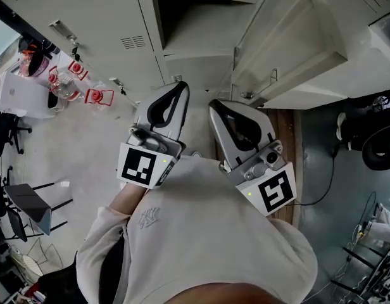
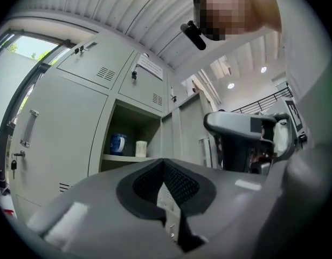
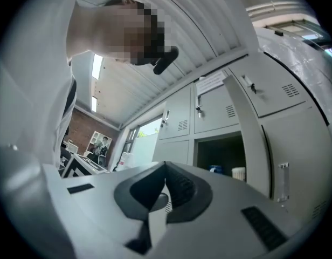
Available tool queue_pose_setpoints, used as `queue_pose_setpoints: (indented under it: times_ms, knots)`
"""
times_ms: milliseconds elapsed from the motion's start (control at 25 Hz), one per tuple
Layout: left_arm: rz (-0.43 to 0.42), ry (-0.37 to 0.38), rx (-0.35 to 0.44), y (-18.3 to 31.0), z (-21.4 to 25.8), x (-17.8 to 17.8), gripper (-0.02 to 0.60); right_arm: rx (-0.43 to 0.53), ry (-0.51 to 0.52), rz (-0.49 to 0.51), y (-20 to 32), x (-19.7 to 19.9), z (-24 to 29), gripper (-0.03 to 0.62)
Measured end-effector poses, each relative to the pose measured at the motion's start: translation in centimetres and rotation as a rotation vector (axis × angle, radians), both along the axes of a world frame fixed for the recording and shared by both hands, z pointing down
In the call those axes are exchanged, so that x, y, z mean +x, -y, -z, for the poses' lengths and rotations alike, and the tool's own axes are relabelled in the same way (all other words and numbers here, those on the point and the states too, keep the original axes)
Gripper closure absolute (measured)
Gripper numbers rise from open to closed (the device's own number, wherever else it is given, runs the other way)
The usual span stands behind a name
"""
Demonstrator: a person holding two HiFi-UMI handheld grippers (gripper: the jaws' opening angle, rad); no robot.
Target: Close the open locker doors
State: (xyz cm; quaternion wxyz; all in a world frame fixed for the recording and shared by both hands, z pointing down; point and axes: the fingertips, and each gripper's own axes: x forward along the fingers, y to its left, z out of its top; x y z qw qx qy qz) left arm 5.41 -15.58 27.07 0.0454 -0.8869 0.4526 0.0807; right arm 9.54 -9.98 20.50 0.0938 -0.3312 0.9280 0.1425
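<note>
Both grippers are empty, jaws pressed together. The left gripper (image 1: 180,88) and the right gripper (image 1: 215,106) sit side by side at mid-frame in the head view, tips toward the lockers, touching nothing. The open locker door (image 1: 296,43) stands swung out at the upper right of that view, apart from the right gripper's tip. The open compartment (image 1: 195,24) it belongs to is at top centre, with a blue mug (image 2: 117,143) and a white cup (image 2: 141,148) on its shelf (image 2: 123,158).

I judge that closing has not begun. To do it well, I would leave the jaws together and use the right gripper as a blunt pusher. I would bring it round to the door face turned away from the compartment, set it near the free edge, far from the hinge, and sweep steadily inward. The left gripper belongs well out of the narrowing gap. A firm last press should seat the door flush so it does not bounce back.
</note>
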Motion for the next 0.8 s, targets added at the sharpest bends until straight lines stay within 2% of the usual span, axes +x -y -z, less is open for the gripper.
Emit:
queue_pose_setpoints:
  times_ms: [120,280,440,520,640,800]
  knots:
    - [0.007,-0.011,-0.016,-0.5,-0.4,1.2,0.580,-0.017,0.024,0.004,-0.9,2.3,0.2,0.583]
    - [0.010,-0.013,-0.021,-1.1,-0.7,2.4,0.580,-0.035,0.095,-0.065,-1.2,7.6,0.8,0.583]
    - [0.000,-0.009,-0.018,-1.8,-0.8,3.7,0.580,-0.041,0.048,-0.217,0.6,13.5,-0.2,0.583]
    - [-0.005,-0.007,-0.017,-2.1,-0.8,4.2,0.580,-0.082,0.029,-0.246,2.2,15.7,-1.6,0.582]
    - [-0.003,0.000,-0.016,-2.6,-0.8,4.5,0.580,-0.174,0.067,-0.195,3.7,16.9,-3.2,0.580]
    - [0.026,0.006,-0.019,-2.9,-1.0,3.8,0.580,-0.219,0.093,-0.112,4.3,15.9,-3.9,0.579]
